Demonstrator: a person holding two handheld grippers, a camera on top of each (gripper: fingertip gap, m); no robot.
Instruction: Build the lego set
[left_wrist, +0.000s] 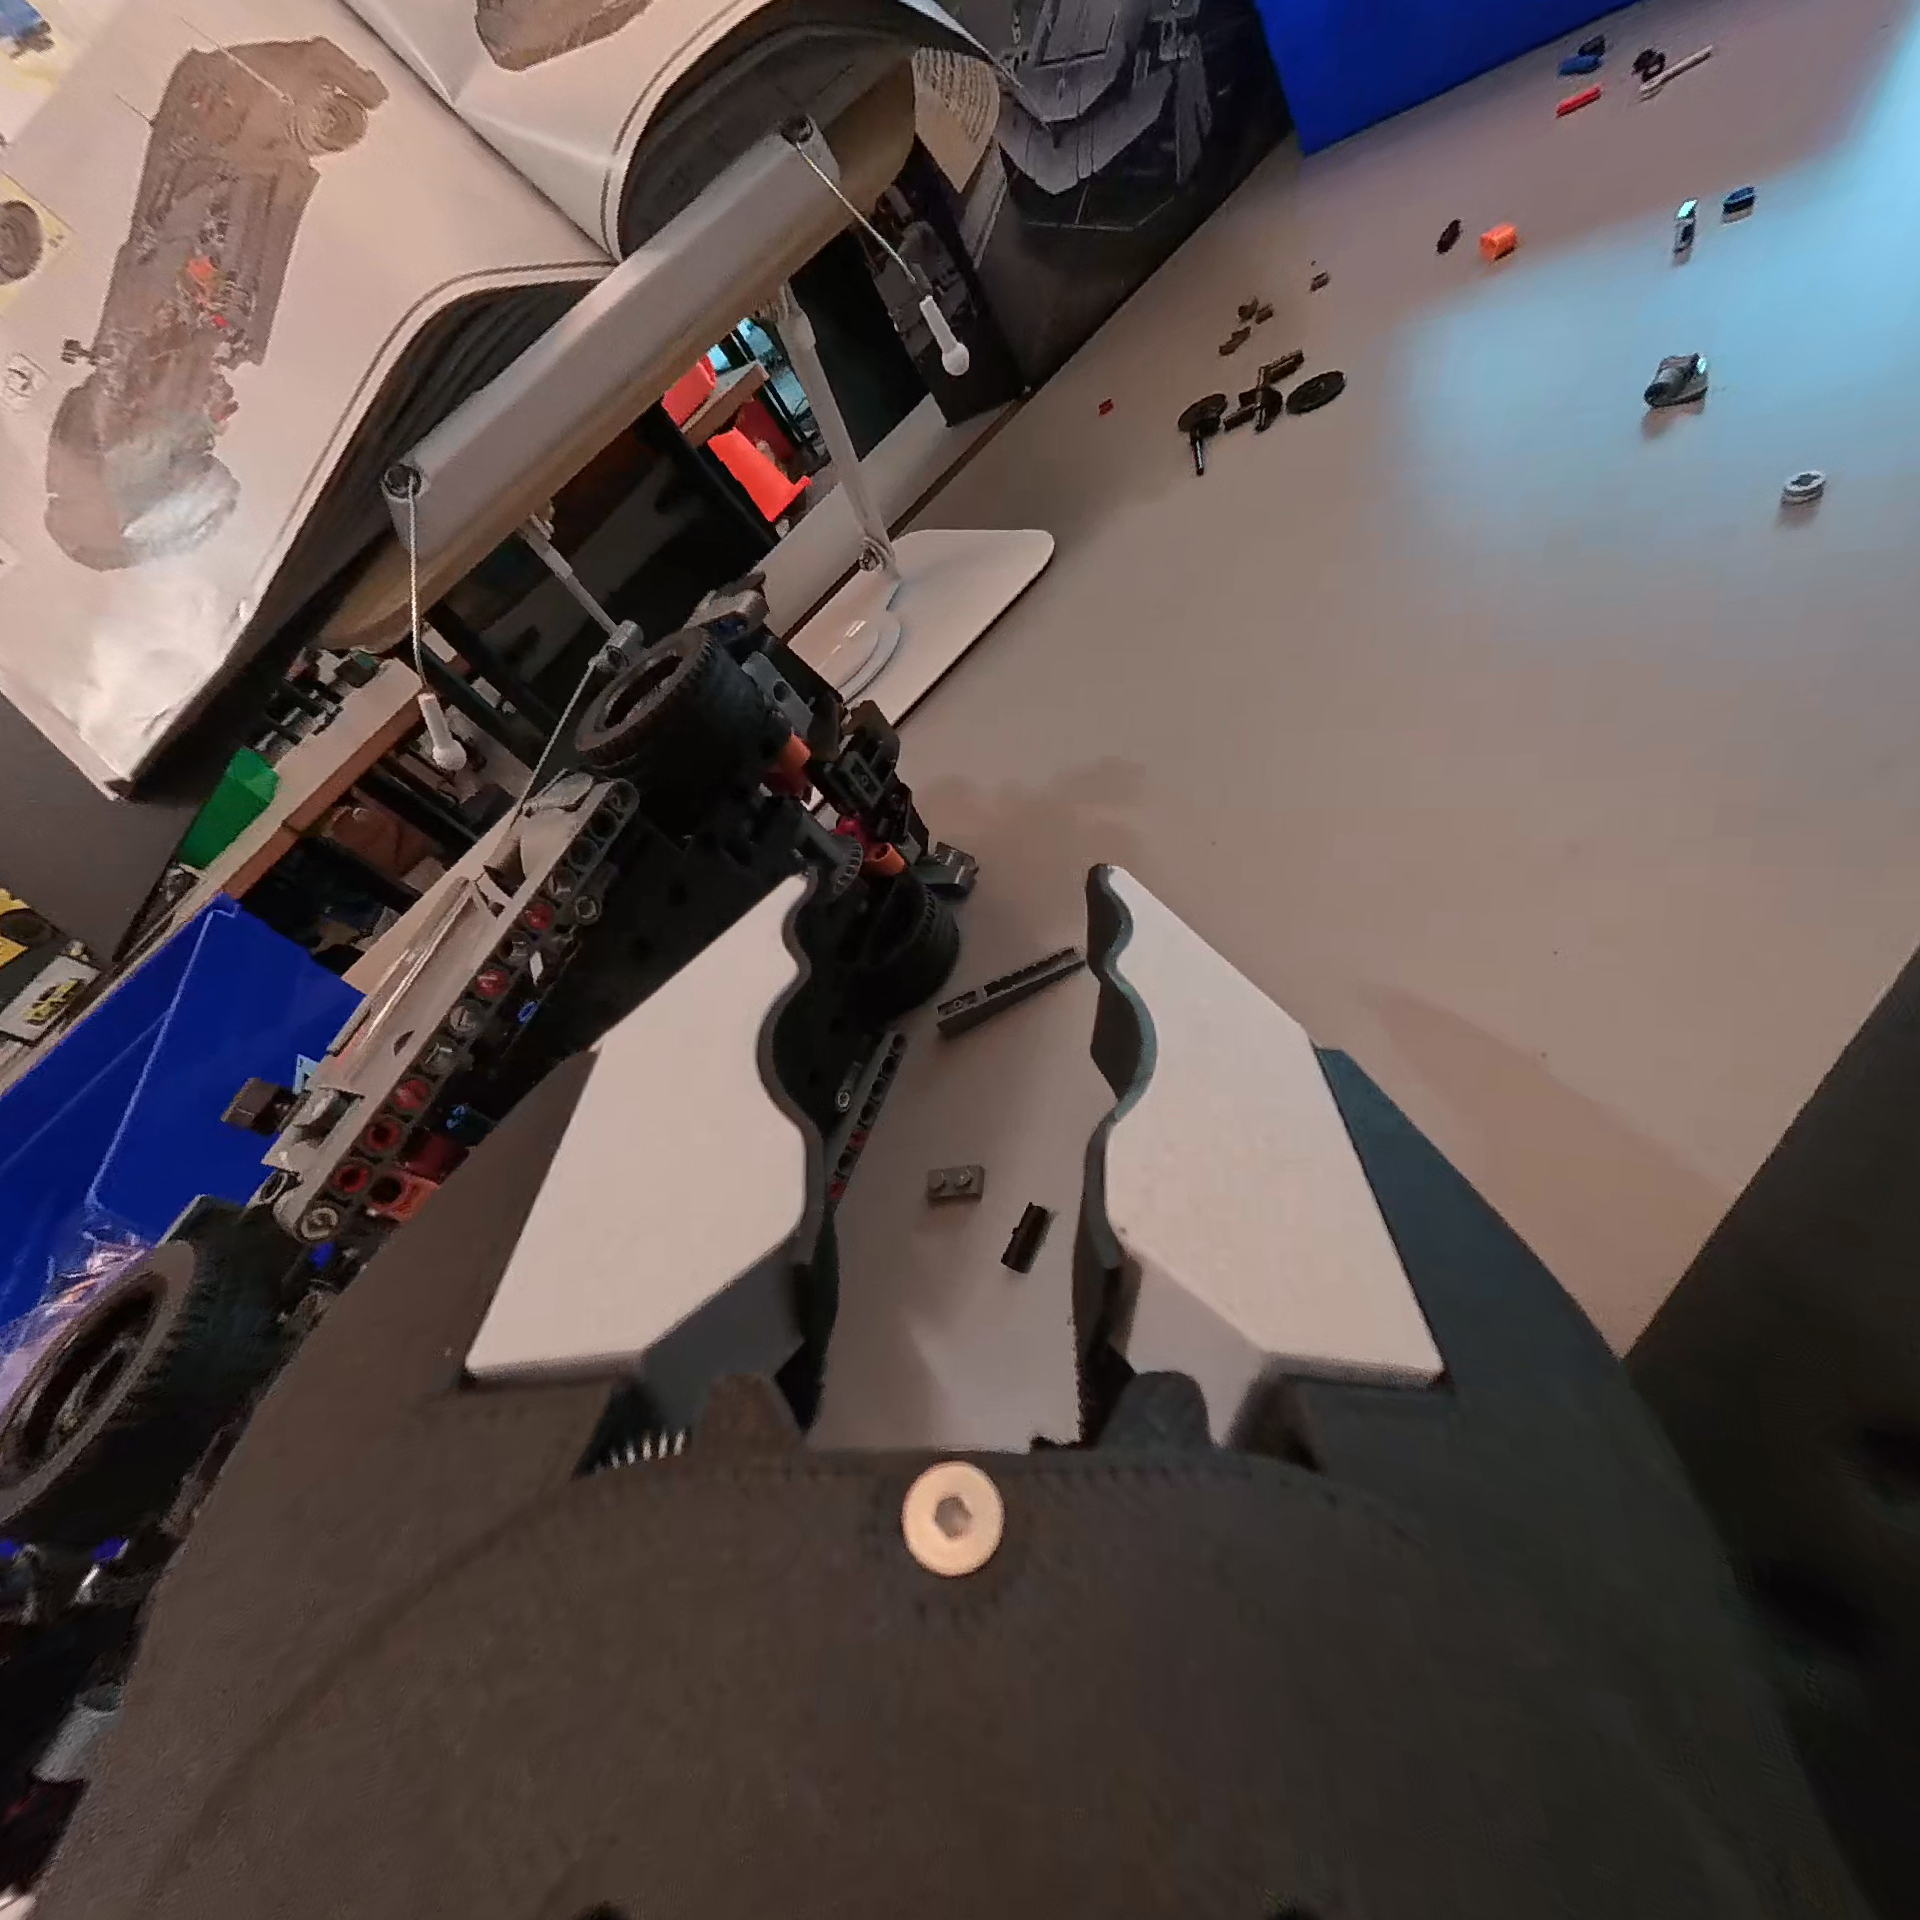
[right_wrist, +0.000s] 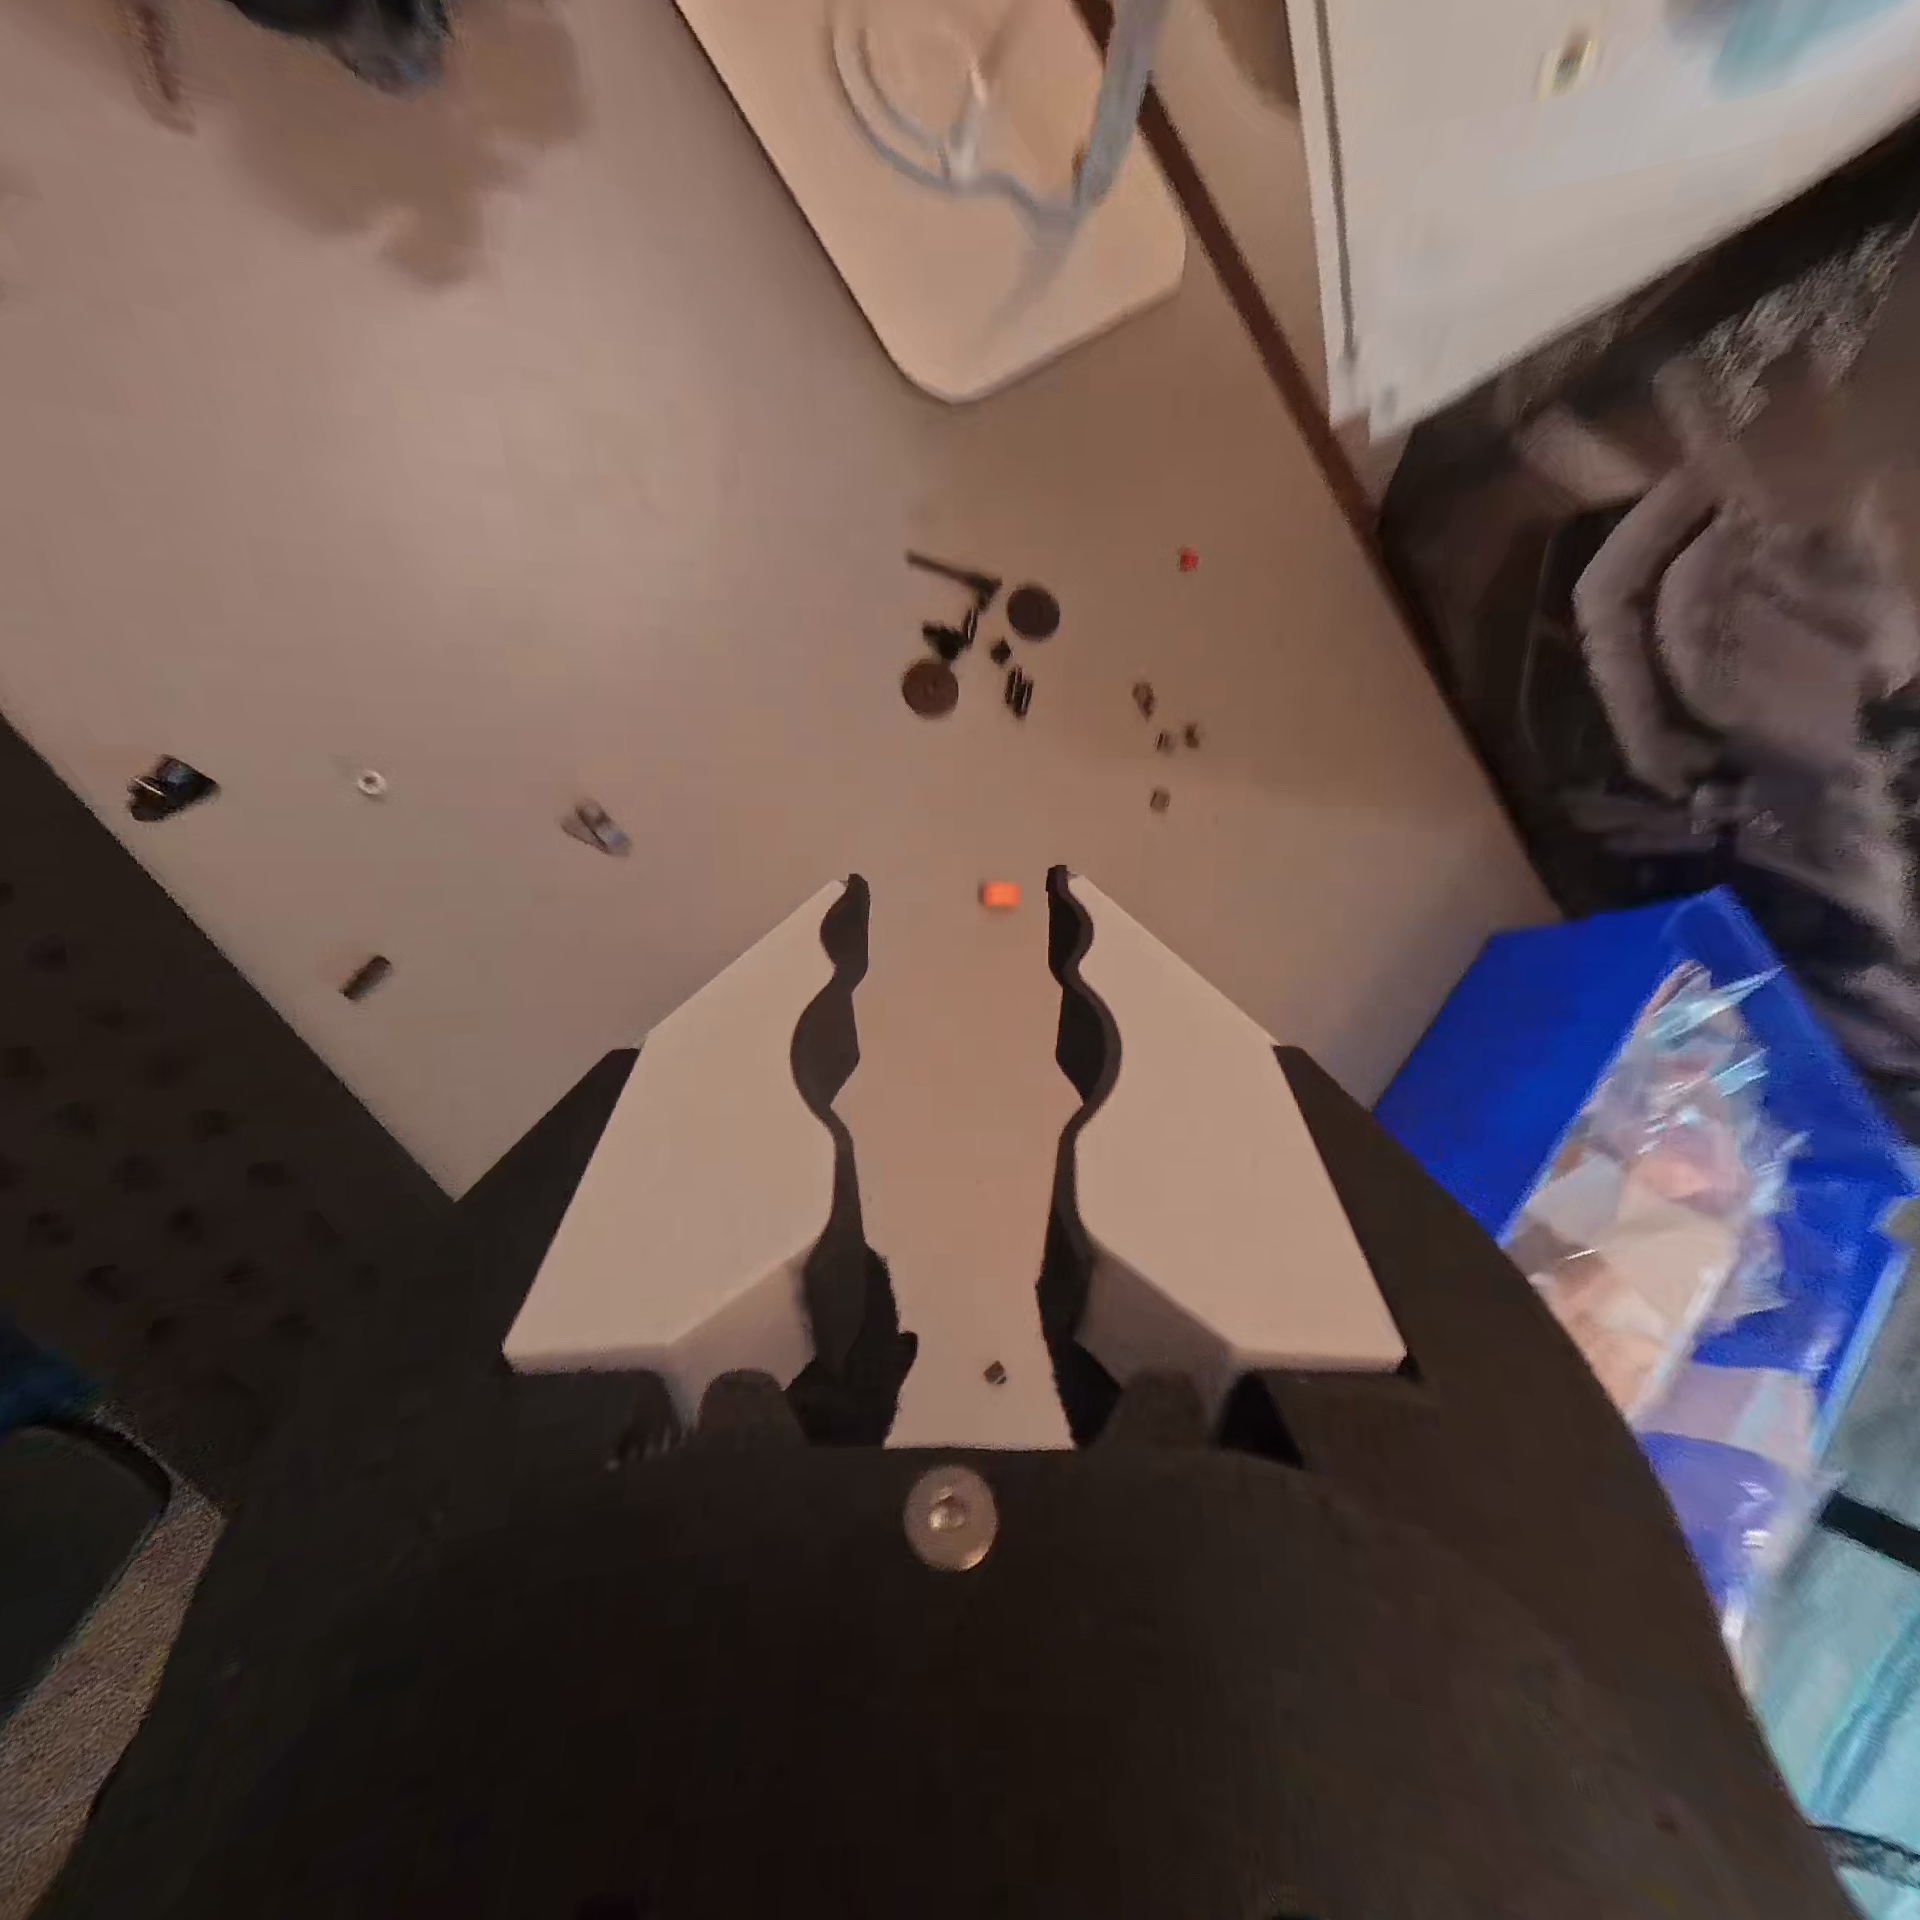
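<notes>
In the left wrist view my left gripper (left_wrist: 951, 894) is open and empty, just right of the partly built black lego car (left_wrist: 665, 894) with its wheels (left_wrist: 665, 707) and grey beam. A dark beam (left_wrist: 1008, 987), a small grey plate (left_wrist: 956, 1182) and a black pin (left_wrist: 1027, 1236) lie on the table between its fingers. In the right wrist view my right gripper (right_wrist: 954, 883) is open and empty above the table. A small orange piece (right_wrist: 1000, 894) lies between its fingertips. A cluster of black pieces (right_wrist: 977, 634) lies farther off.
An open instruction book (left_wrist: 260, 312) rests on a white stand (left_wrist: 935, 592). Blue bins (left_wrist: 156, 1091) (right_wrist: 1683, 1195) hold bagged parts. Loose small pieces (left_wrist: 1257, 400) are scattered across the beige table (left_wrist: 1455, 779). The table's edge (right_wrist: 260, 956) runs at the left of the right wrist view. The tips of one gripper are about 35 cm away from the tips of the other.
</notes>
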